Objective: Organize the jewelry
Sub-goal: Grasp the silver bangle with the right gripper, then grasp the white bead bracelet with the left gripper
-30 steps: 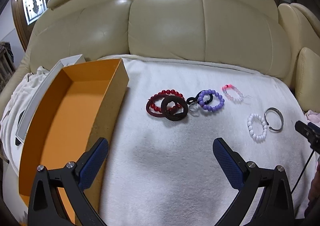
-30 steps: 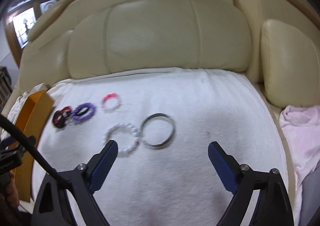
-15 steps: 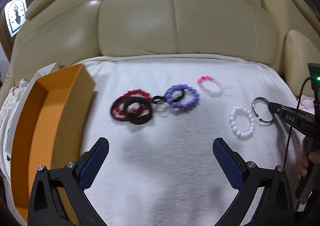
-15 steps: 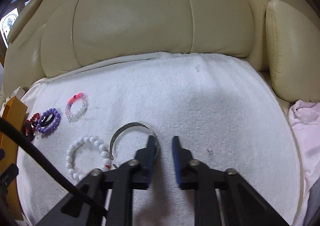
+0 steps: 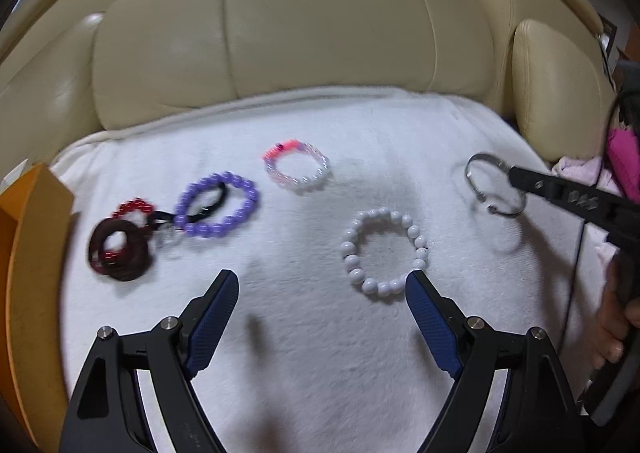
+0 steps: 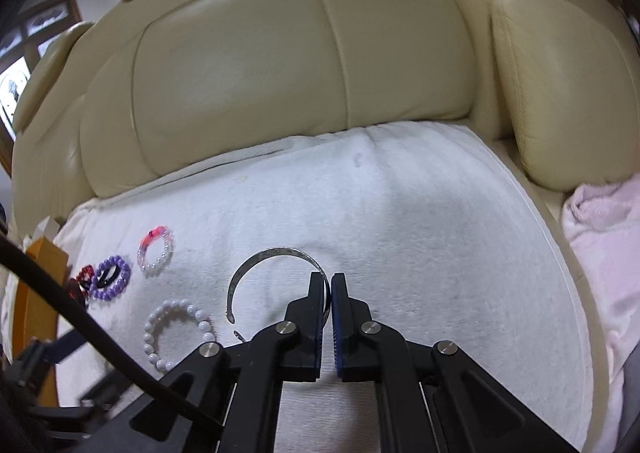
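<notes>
The left gripper (image 5: 322, 285), which a second ago hung wide open over the orange box, has swung rightward across the white towel (image 5: 360, 125) and now sits low with its jaws closing and nothing yet between them; the white bead bracelet (image 5: 384, 251) lies just beyond its right pad, touching or nearly touching the tip, so it looks like the next pick for that hand. Reading from the left: the orange box (image 5: 36, 253) has slid to the frame's edge and appears to be where the jewelry is meant to go; beside it the dark bangle (image 5: 120, 253) lies over the red bead bracelet (image 5: 136, 209), and next along the purple bead bracelet (image 5: 218, 205) has a black ring lying across it; then the pink and clear bracelet (image 5: 298, 165) sits alone, well apart from the white one. Furthest right, the right gripper (image 6: 327, 285), open a second ago, has clamped its pads on the band of the silver cuff bangle (image 6: 276, 253), and the left view suggests the cuff is tilted up off the towel, a shadow beneath it. That makes the cuff the first piece secured; every other piece is untouched on the towel.
</notes>
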Action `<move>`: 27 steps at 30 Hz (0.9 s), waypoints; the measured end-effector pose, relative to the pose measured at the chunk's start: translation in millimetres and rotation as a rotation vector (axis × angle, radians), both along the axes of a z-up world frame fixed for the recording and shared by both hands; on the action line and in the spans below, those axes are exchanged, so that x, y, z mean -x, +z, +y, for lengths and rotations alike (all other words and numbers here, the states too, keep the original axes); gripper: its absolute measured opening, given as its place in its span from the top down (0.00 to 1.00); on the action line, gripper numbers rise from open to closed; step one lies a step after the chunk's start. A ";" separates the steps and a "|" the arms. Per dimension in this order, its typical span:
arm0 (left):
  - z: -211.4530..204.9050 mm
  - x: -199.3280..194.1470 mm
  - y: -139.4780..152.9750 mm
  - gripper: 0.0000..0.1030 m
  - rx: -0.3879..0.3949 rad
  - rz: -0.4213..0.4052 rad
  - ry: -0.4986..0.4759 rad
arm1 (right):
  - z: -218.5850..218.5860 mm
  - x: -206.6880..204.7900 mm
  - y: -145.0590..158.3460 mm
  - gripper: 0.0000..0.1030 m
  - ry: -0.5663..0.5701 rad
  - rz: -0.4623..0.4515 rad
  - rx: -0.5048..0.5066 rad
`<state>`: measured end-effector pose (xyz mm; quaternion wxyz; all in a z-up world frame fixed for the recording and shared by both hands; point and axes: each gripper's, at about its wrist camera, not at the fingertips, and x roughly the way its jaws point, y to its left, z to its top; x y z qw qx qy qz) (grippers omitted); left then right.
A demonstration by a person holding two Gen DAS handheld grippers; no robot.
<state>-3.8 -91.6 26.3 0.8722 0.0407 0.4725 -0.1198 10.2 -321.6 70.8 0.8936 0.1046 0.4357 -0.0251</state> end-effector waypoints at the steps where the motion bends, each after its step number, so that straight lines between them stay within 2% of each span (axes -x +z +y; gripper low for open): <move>1: -2.7 -5.7 -5.5 0.19 0.009 0.016 -0.002 | -2.6 0.3 0.6 0.96 -0.007 -0.001 -0.011; 2: -4.3 -9.7 -9.6 0.26 0.017 0.029 -0.002 | -3.7 1.4 1.2 0.96 -0.009 -0.002 -0.017; 4: -8.8 -14.4 -12.2 0.31 -0.002 0.001 0.004 | -4.1 1.1 3.7 0.96 -0.008 -0.009 -0.020; 5: -10.3 -16.6 -12.7 0.40 -0.004 -0.007 -0.004 | -3.4 1.3 4.3 0.96 -0.009 -0.011 -0.021; 9: -17.3 -22.3 -16.2 0.61 -0.011 -0.045 -0.030 | -3.1 1.9 4.7 0.96 -0.015 -0.016 -0.034; 11: -22.3 -18.5 -15.6 0.81 -0.022 -0.066 -0.050 | -3.5 3.4 6.8 0.96 -0.018 -0.019 -0.039; 13: -27.3 -18.8 -18.0 0.91 -0.007 -0.079 -0.082 | -4.3 4.5 9.3 0.96 -0.023 -0.025 -0.040; 18: -21.1 -17.3 -9.6 0.91 0.035 -0.098 -0.070 | -2.1 5.2 14.9 0.96 -0.019 -0.054 -0.056; 27: 55.6 16.3 52.8 0.91 0.108 -0.228 0.008 | 23.4 14.7 31.5 0.96 0.054 -0.146 -0.054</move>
